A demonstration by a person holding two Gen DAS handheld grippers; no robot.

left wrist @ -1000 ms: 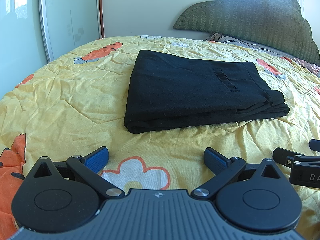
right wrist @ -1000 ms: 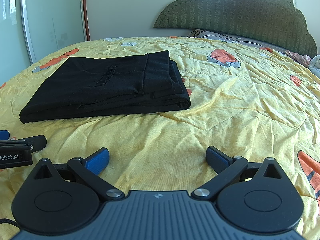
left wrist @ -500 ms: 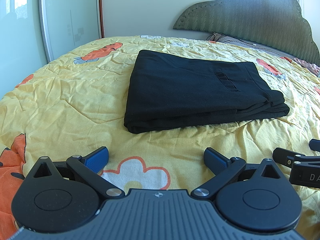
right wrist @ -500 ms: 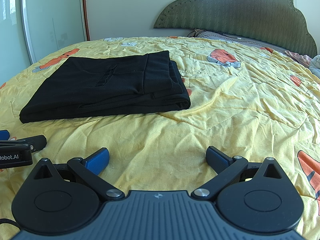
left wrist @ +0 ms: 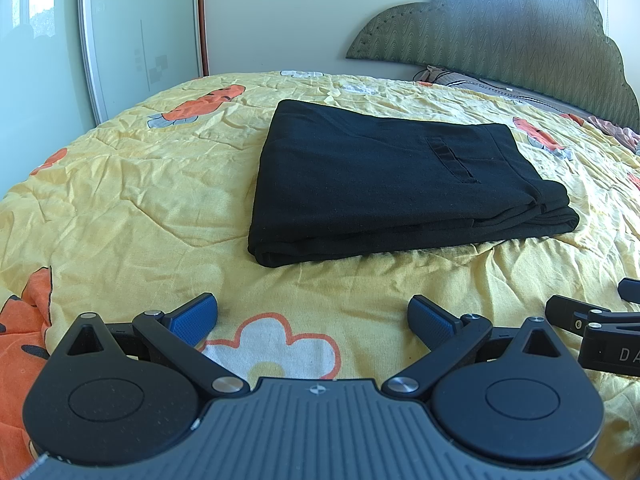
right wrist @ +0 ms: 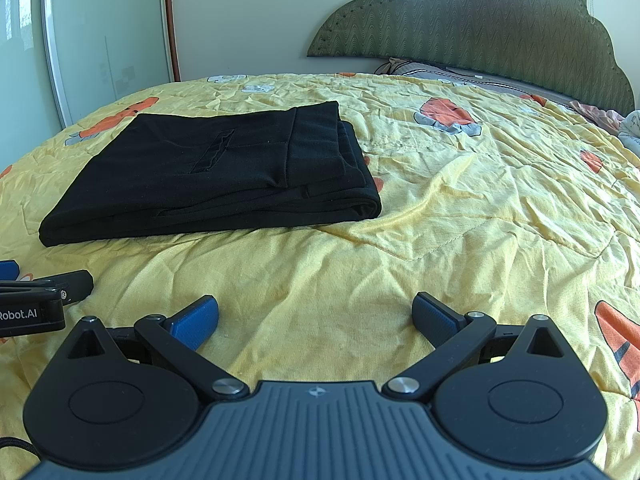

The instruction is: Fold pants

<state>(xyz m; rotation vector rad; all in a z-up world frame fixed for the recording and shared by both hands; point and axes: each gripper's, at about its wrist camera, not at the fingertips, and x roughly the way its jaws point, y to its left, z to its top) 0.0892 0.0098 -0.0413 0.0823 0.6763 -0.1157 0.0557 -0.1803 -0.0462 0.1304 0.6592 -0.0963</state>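
Note:
Black pants (left wrist: 392, 184) lie folded into a flat rectangle on the yellow bedspread (left wrist: 132, 208). They also show in the right wrist view (right wrist: 216, 176), to the left. My left gripper (left wrist: 312, 316) is open and empty, low over the bedspread, in front of the pants and apart from them. My right gripper (right wrist: 316, 316) is open and empty, in front of the pants and to their right. Each gripper shows at the edge of the other's view: the right one (left wrist: 592, 324) and the left one (right wrist: 36, 304).
A green padded headboard (right wrist: 480, 28) stands at the back right, with pillows (right wrist: 432, 70) below it. A glass sliding door (left wrist: 140, 36) is at the left wall. More cloth (right wrist: 600, 114) lies at the far right edge of the bed.

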